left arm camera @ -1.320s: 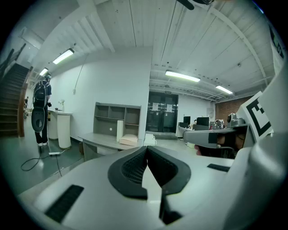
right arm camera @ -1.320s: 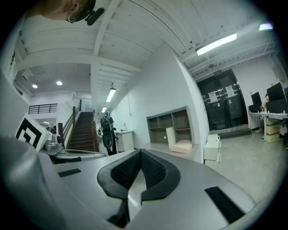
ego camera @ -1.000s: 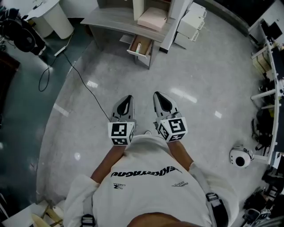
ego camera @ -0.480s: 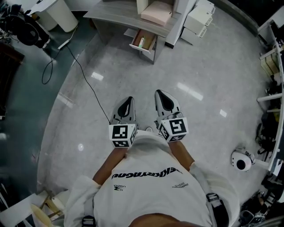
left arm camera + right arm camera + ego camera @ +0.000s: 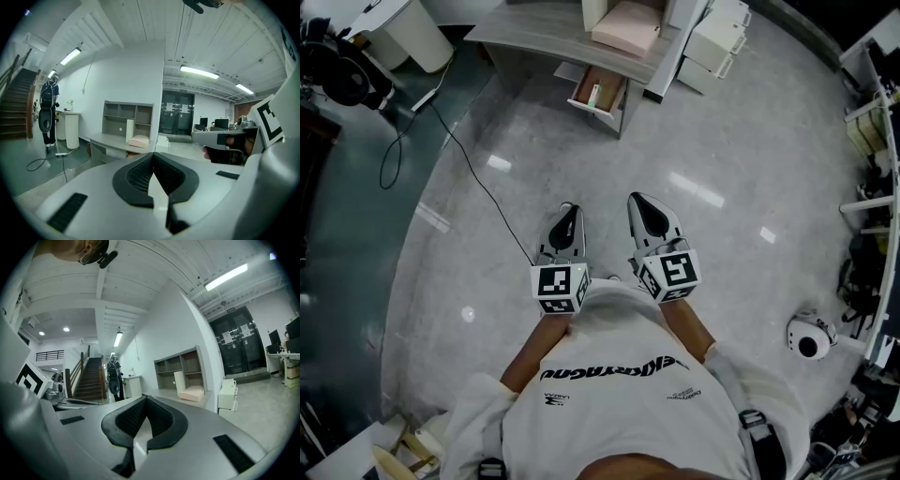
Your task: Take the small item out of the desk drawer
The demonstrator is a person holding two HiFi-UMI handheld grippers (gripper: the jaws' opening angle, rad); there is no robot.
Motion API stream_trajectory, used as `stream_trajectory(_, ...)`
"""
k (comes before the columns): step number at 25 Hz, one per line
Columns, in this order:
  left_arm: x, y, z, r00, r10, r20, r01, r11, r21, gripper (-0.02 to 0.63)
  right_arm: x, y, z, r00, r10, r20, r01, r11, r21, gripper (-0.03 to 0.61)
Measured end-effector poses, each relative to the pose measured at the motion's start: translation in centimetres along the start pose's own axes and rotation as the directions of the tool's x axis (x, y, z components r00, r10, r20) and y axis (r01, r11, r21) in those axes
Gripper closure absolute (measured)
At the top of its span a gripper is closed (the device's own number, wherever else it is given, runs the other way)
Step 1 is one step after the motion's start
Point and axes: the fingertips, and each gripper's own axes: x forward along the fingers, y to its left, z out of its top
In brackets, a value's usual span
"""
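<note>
1 drawer (image 5: 602,91), 1 small item (image 5: 594,93); left gripper (image 5: 569,208), right gripper (image 5: 638,200), jaws together

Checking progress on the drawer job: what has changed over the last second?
Nothing clearly moved. The left tongs and right tongs stay shut, empty, side by side before the person; the drawer stays open across the floor, small item still inside.

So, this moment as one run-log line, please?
left gripper: shut, empty; right gripper: shut, empty; drawer: open, ahead; small item: inside
</note>
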Motion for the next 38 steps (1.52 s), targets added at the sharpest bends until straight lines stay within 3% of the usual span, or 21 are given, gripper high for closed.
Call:
stream_trajectory(8, 8.2, 6.1, 2.1, 1.000, -0.018, -0.018, 0.018, 1.000, 0.000, 0.597, 9.0, -2.6, 0.7, 0.999, -0.034, -0.025, 0.034, 0.999, 0.000, 0.546)
stream_trajectory(17, 19.4, 13.6, 6.6, 0.988, -0.144, -0.062, 0.145, 0.989, 0.009, 0.597, 21.6, -5.6, 3.4, 0.990, -0.130, -0.060, 0.132, 0.990, 0.039, 0.546)
stream_trajectory(22, 24.8, 17.1, 8.2, 0.975, -0.204, -0.089, 0.207, 0.978, 0.029, 0.597, 27.6, -7.1, 4.5, 0.980, -0.186, -0.071, 0.186, 0.982, 0.003, 0.546)
stream_trajectory(31, 31.7, 19.9, 8.3, 0.946, -0.295, -0.132, 0.304, 0.952, 0.046, 0.598, 33.2, -9.5, 3.9, 0.954, -0.281, -0.108, 0.284, 0.959, 0.020, 0.546)
stream_trajectory(38, 35.3, 19.6, 6.8, 0.924, -0.338, -0.180, 0.352, 0.935, 0.047, 0.597, 35.3, -10.8, 2.5, 0.942, -0.303, -0.141, 0.308, 0.951, 0.014, 0.546)
